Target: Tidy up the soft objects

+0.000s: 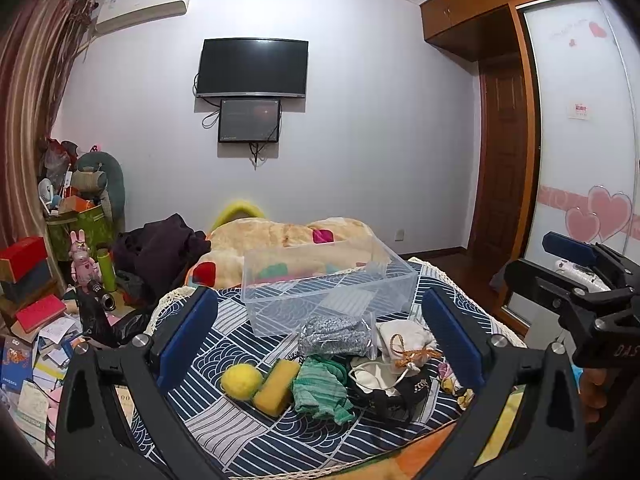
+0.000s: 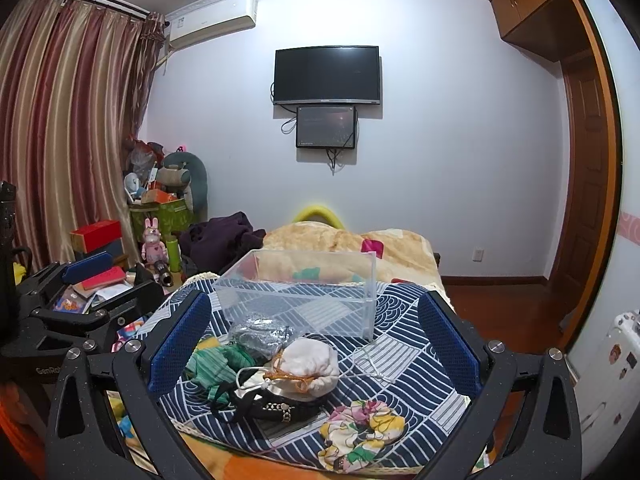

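Observation:
A clear plastic bin (image 1: pixel 328 292) (image 2: pixel 304 292) stands empty on the blue patterned bedspread (image 1: pixel 240 432). In front of it lie a yellow ball (image 1: pixel 241 381), a yellow sponge (image 1: pixel 278 387), a green knit cloth (image 1: pixel 322 388) (image 2: pixel 218 364), a silver mesh cloth (image 1: pixel 334 334) (image 2: pixel 260 334), a white drawstring pouch (image 1: pixel 404 340) (image 2: pixel 308 366), a black strap item (image 1: pixel 392 394) (image 2: pixel 276 406) and a floral scrunchie (image 2: pixel 360 432). My left gripper (image 1: pixel 320 340) is open above the pile and empty. My right gripper (image 2: pixel 316 340) is open and empty over the pouch.
A beige blanket (image 1: pixel 288 236) lies behind the bin. Boxes, books and a pink rabbit figure (image 1: pixel 82 260) clutter the floor at left. A wardrobe with sliding door (image 1: pixel 580 140) stands at right. The right gripper body (image 1: pixel 580 296) shows in the left view.

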Demonstrator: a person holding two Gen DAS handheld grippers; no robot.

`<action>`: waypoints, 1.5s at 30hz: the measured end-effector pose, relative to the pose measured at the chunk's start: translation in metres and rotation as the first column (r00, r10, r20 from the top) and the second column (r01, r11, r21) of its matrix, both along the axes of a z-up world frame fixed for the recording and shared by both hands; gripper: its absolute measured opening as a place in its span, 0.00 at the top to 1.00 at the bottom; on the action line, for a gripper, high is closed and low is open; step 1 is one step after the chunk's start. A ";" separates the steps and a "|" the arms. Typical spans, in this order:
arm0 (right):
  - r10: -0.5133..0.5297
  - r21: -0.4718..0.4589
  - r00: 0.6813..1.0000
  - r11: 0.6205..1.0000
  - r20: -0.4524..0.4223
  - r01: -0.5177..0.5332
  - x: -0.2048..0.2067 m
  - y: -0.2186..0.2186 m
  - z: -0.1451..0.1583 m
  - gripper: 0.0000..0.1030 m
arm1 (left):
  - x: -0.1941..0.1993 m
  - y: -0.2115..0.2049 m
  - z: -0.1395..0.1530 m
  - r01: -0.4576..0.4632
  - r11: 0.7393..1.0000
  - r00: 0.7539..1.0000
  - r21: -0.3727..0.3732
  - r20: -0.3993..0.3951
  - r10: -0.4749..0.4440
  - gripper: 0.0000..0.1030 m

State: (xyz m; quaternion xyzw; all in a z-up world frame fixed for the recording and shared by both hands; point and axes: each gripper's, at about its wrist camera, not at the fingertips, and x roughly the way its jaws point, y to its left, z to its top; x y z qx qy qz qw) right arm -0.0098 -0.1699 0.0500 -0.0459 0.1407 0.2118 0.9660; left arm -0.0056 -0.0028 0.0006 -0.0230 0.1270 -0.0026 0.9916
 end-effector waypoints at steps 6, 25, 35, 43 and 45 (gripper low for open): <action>0.001 0.001 1.000 1.000 0.004 -0.001 -0.001 0.000 0.002 0.00 | 0.000 0.000 -0.001 0.000 1.000 1.000 -0.001 -0.002 0.000 0.00; -0.001 0.004 1.000 1.000 0.010 0.001 -0.002 0.000 0.003 0.00 | 0.000 -0.002 -0.002 0.001 1.000 1.000 -0.002 -0.003 -0.001 0.00; -0.001 0.005 1.000 1.000 0.011 0.001 -0.003 -0.001 0.003 0.00 | 0.001 -0.002 -0.001 0.003 1.000 1.000 -0.001 -0.004 -0.003 0.00; 0.000 0.005 1.000 1.000 0.011 0.000 -0.002 -0.001 0.003 0.00 | 0.001 -0.004 -0.001 0.003 1.000 1.000 -0.001 -0.003 -0.003 0.00; -0.001 0.005 1.000 1.000 0.010 0.001 -0.002 -0.001 0.003 0.00 | 0.001 -0.004 -0.001 0.002 1.000 1.000 -0.001 -0.004 -0.002 0.00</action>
